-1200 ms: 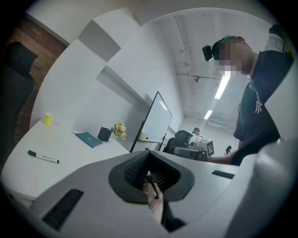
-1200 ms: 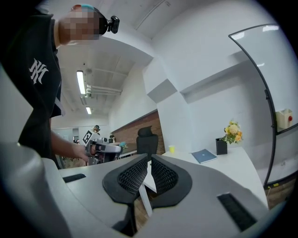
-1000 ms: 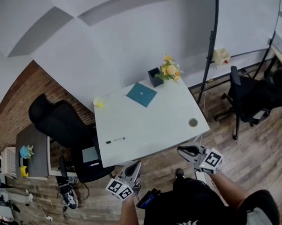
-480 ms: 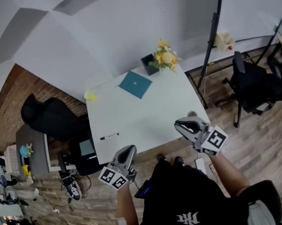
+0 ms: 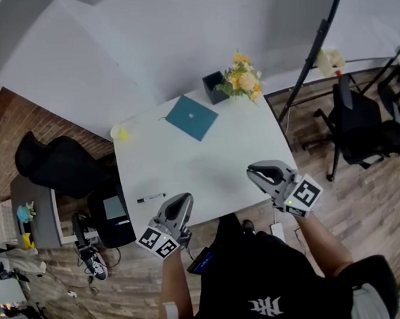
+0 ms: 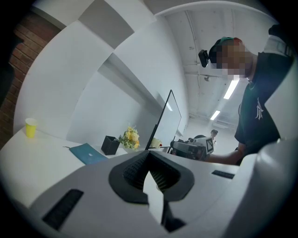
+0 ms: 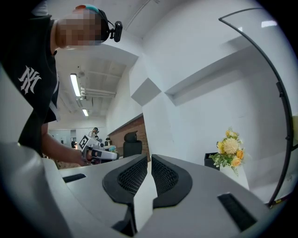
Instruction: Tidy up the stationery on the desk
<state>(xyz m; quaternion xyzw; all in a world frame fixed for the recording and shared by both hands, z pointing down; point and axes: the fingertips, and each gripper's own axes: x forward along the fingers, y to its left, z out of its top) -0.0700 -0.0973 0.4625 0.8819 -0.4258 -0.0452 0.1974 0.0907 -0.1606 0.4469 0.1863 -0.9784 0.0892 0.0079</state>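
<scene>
A white desk (image 5: 187, 169) carries a black-and-white marker pen (image 5: 151, 198) near its front left edge. A teal notebook (image 5: 192, 118) lies toward the back, beside a black pen holder (image 5: 215, 87). My left gripper (image 5: 180, 203) hovers over the desk's front edge, shut and empty. At the front right corner my right gripper (image 5: 255, 172) is also shut with nothing in it. In the left gripper view the notebook (image 6: 87, 153) and the holder (image 6: 110, 145) appear far off.
A yellow cup (image 5: 119, 132) stands at the desk's left back corner and yellow flowers (image 5: 243, 81) at the back. Black office chairs (image 5: 58, 165) (image 5: 367, 125) flank the desk. A low side cabinet (image 5: 34, 215) sits left on the wood floor.
The person has stepped up to the desk. Both grippers moved forward and now reach over its front edge. Both jaws stayed shut.
</scene>
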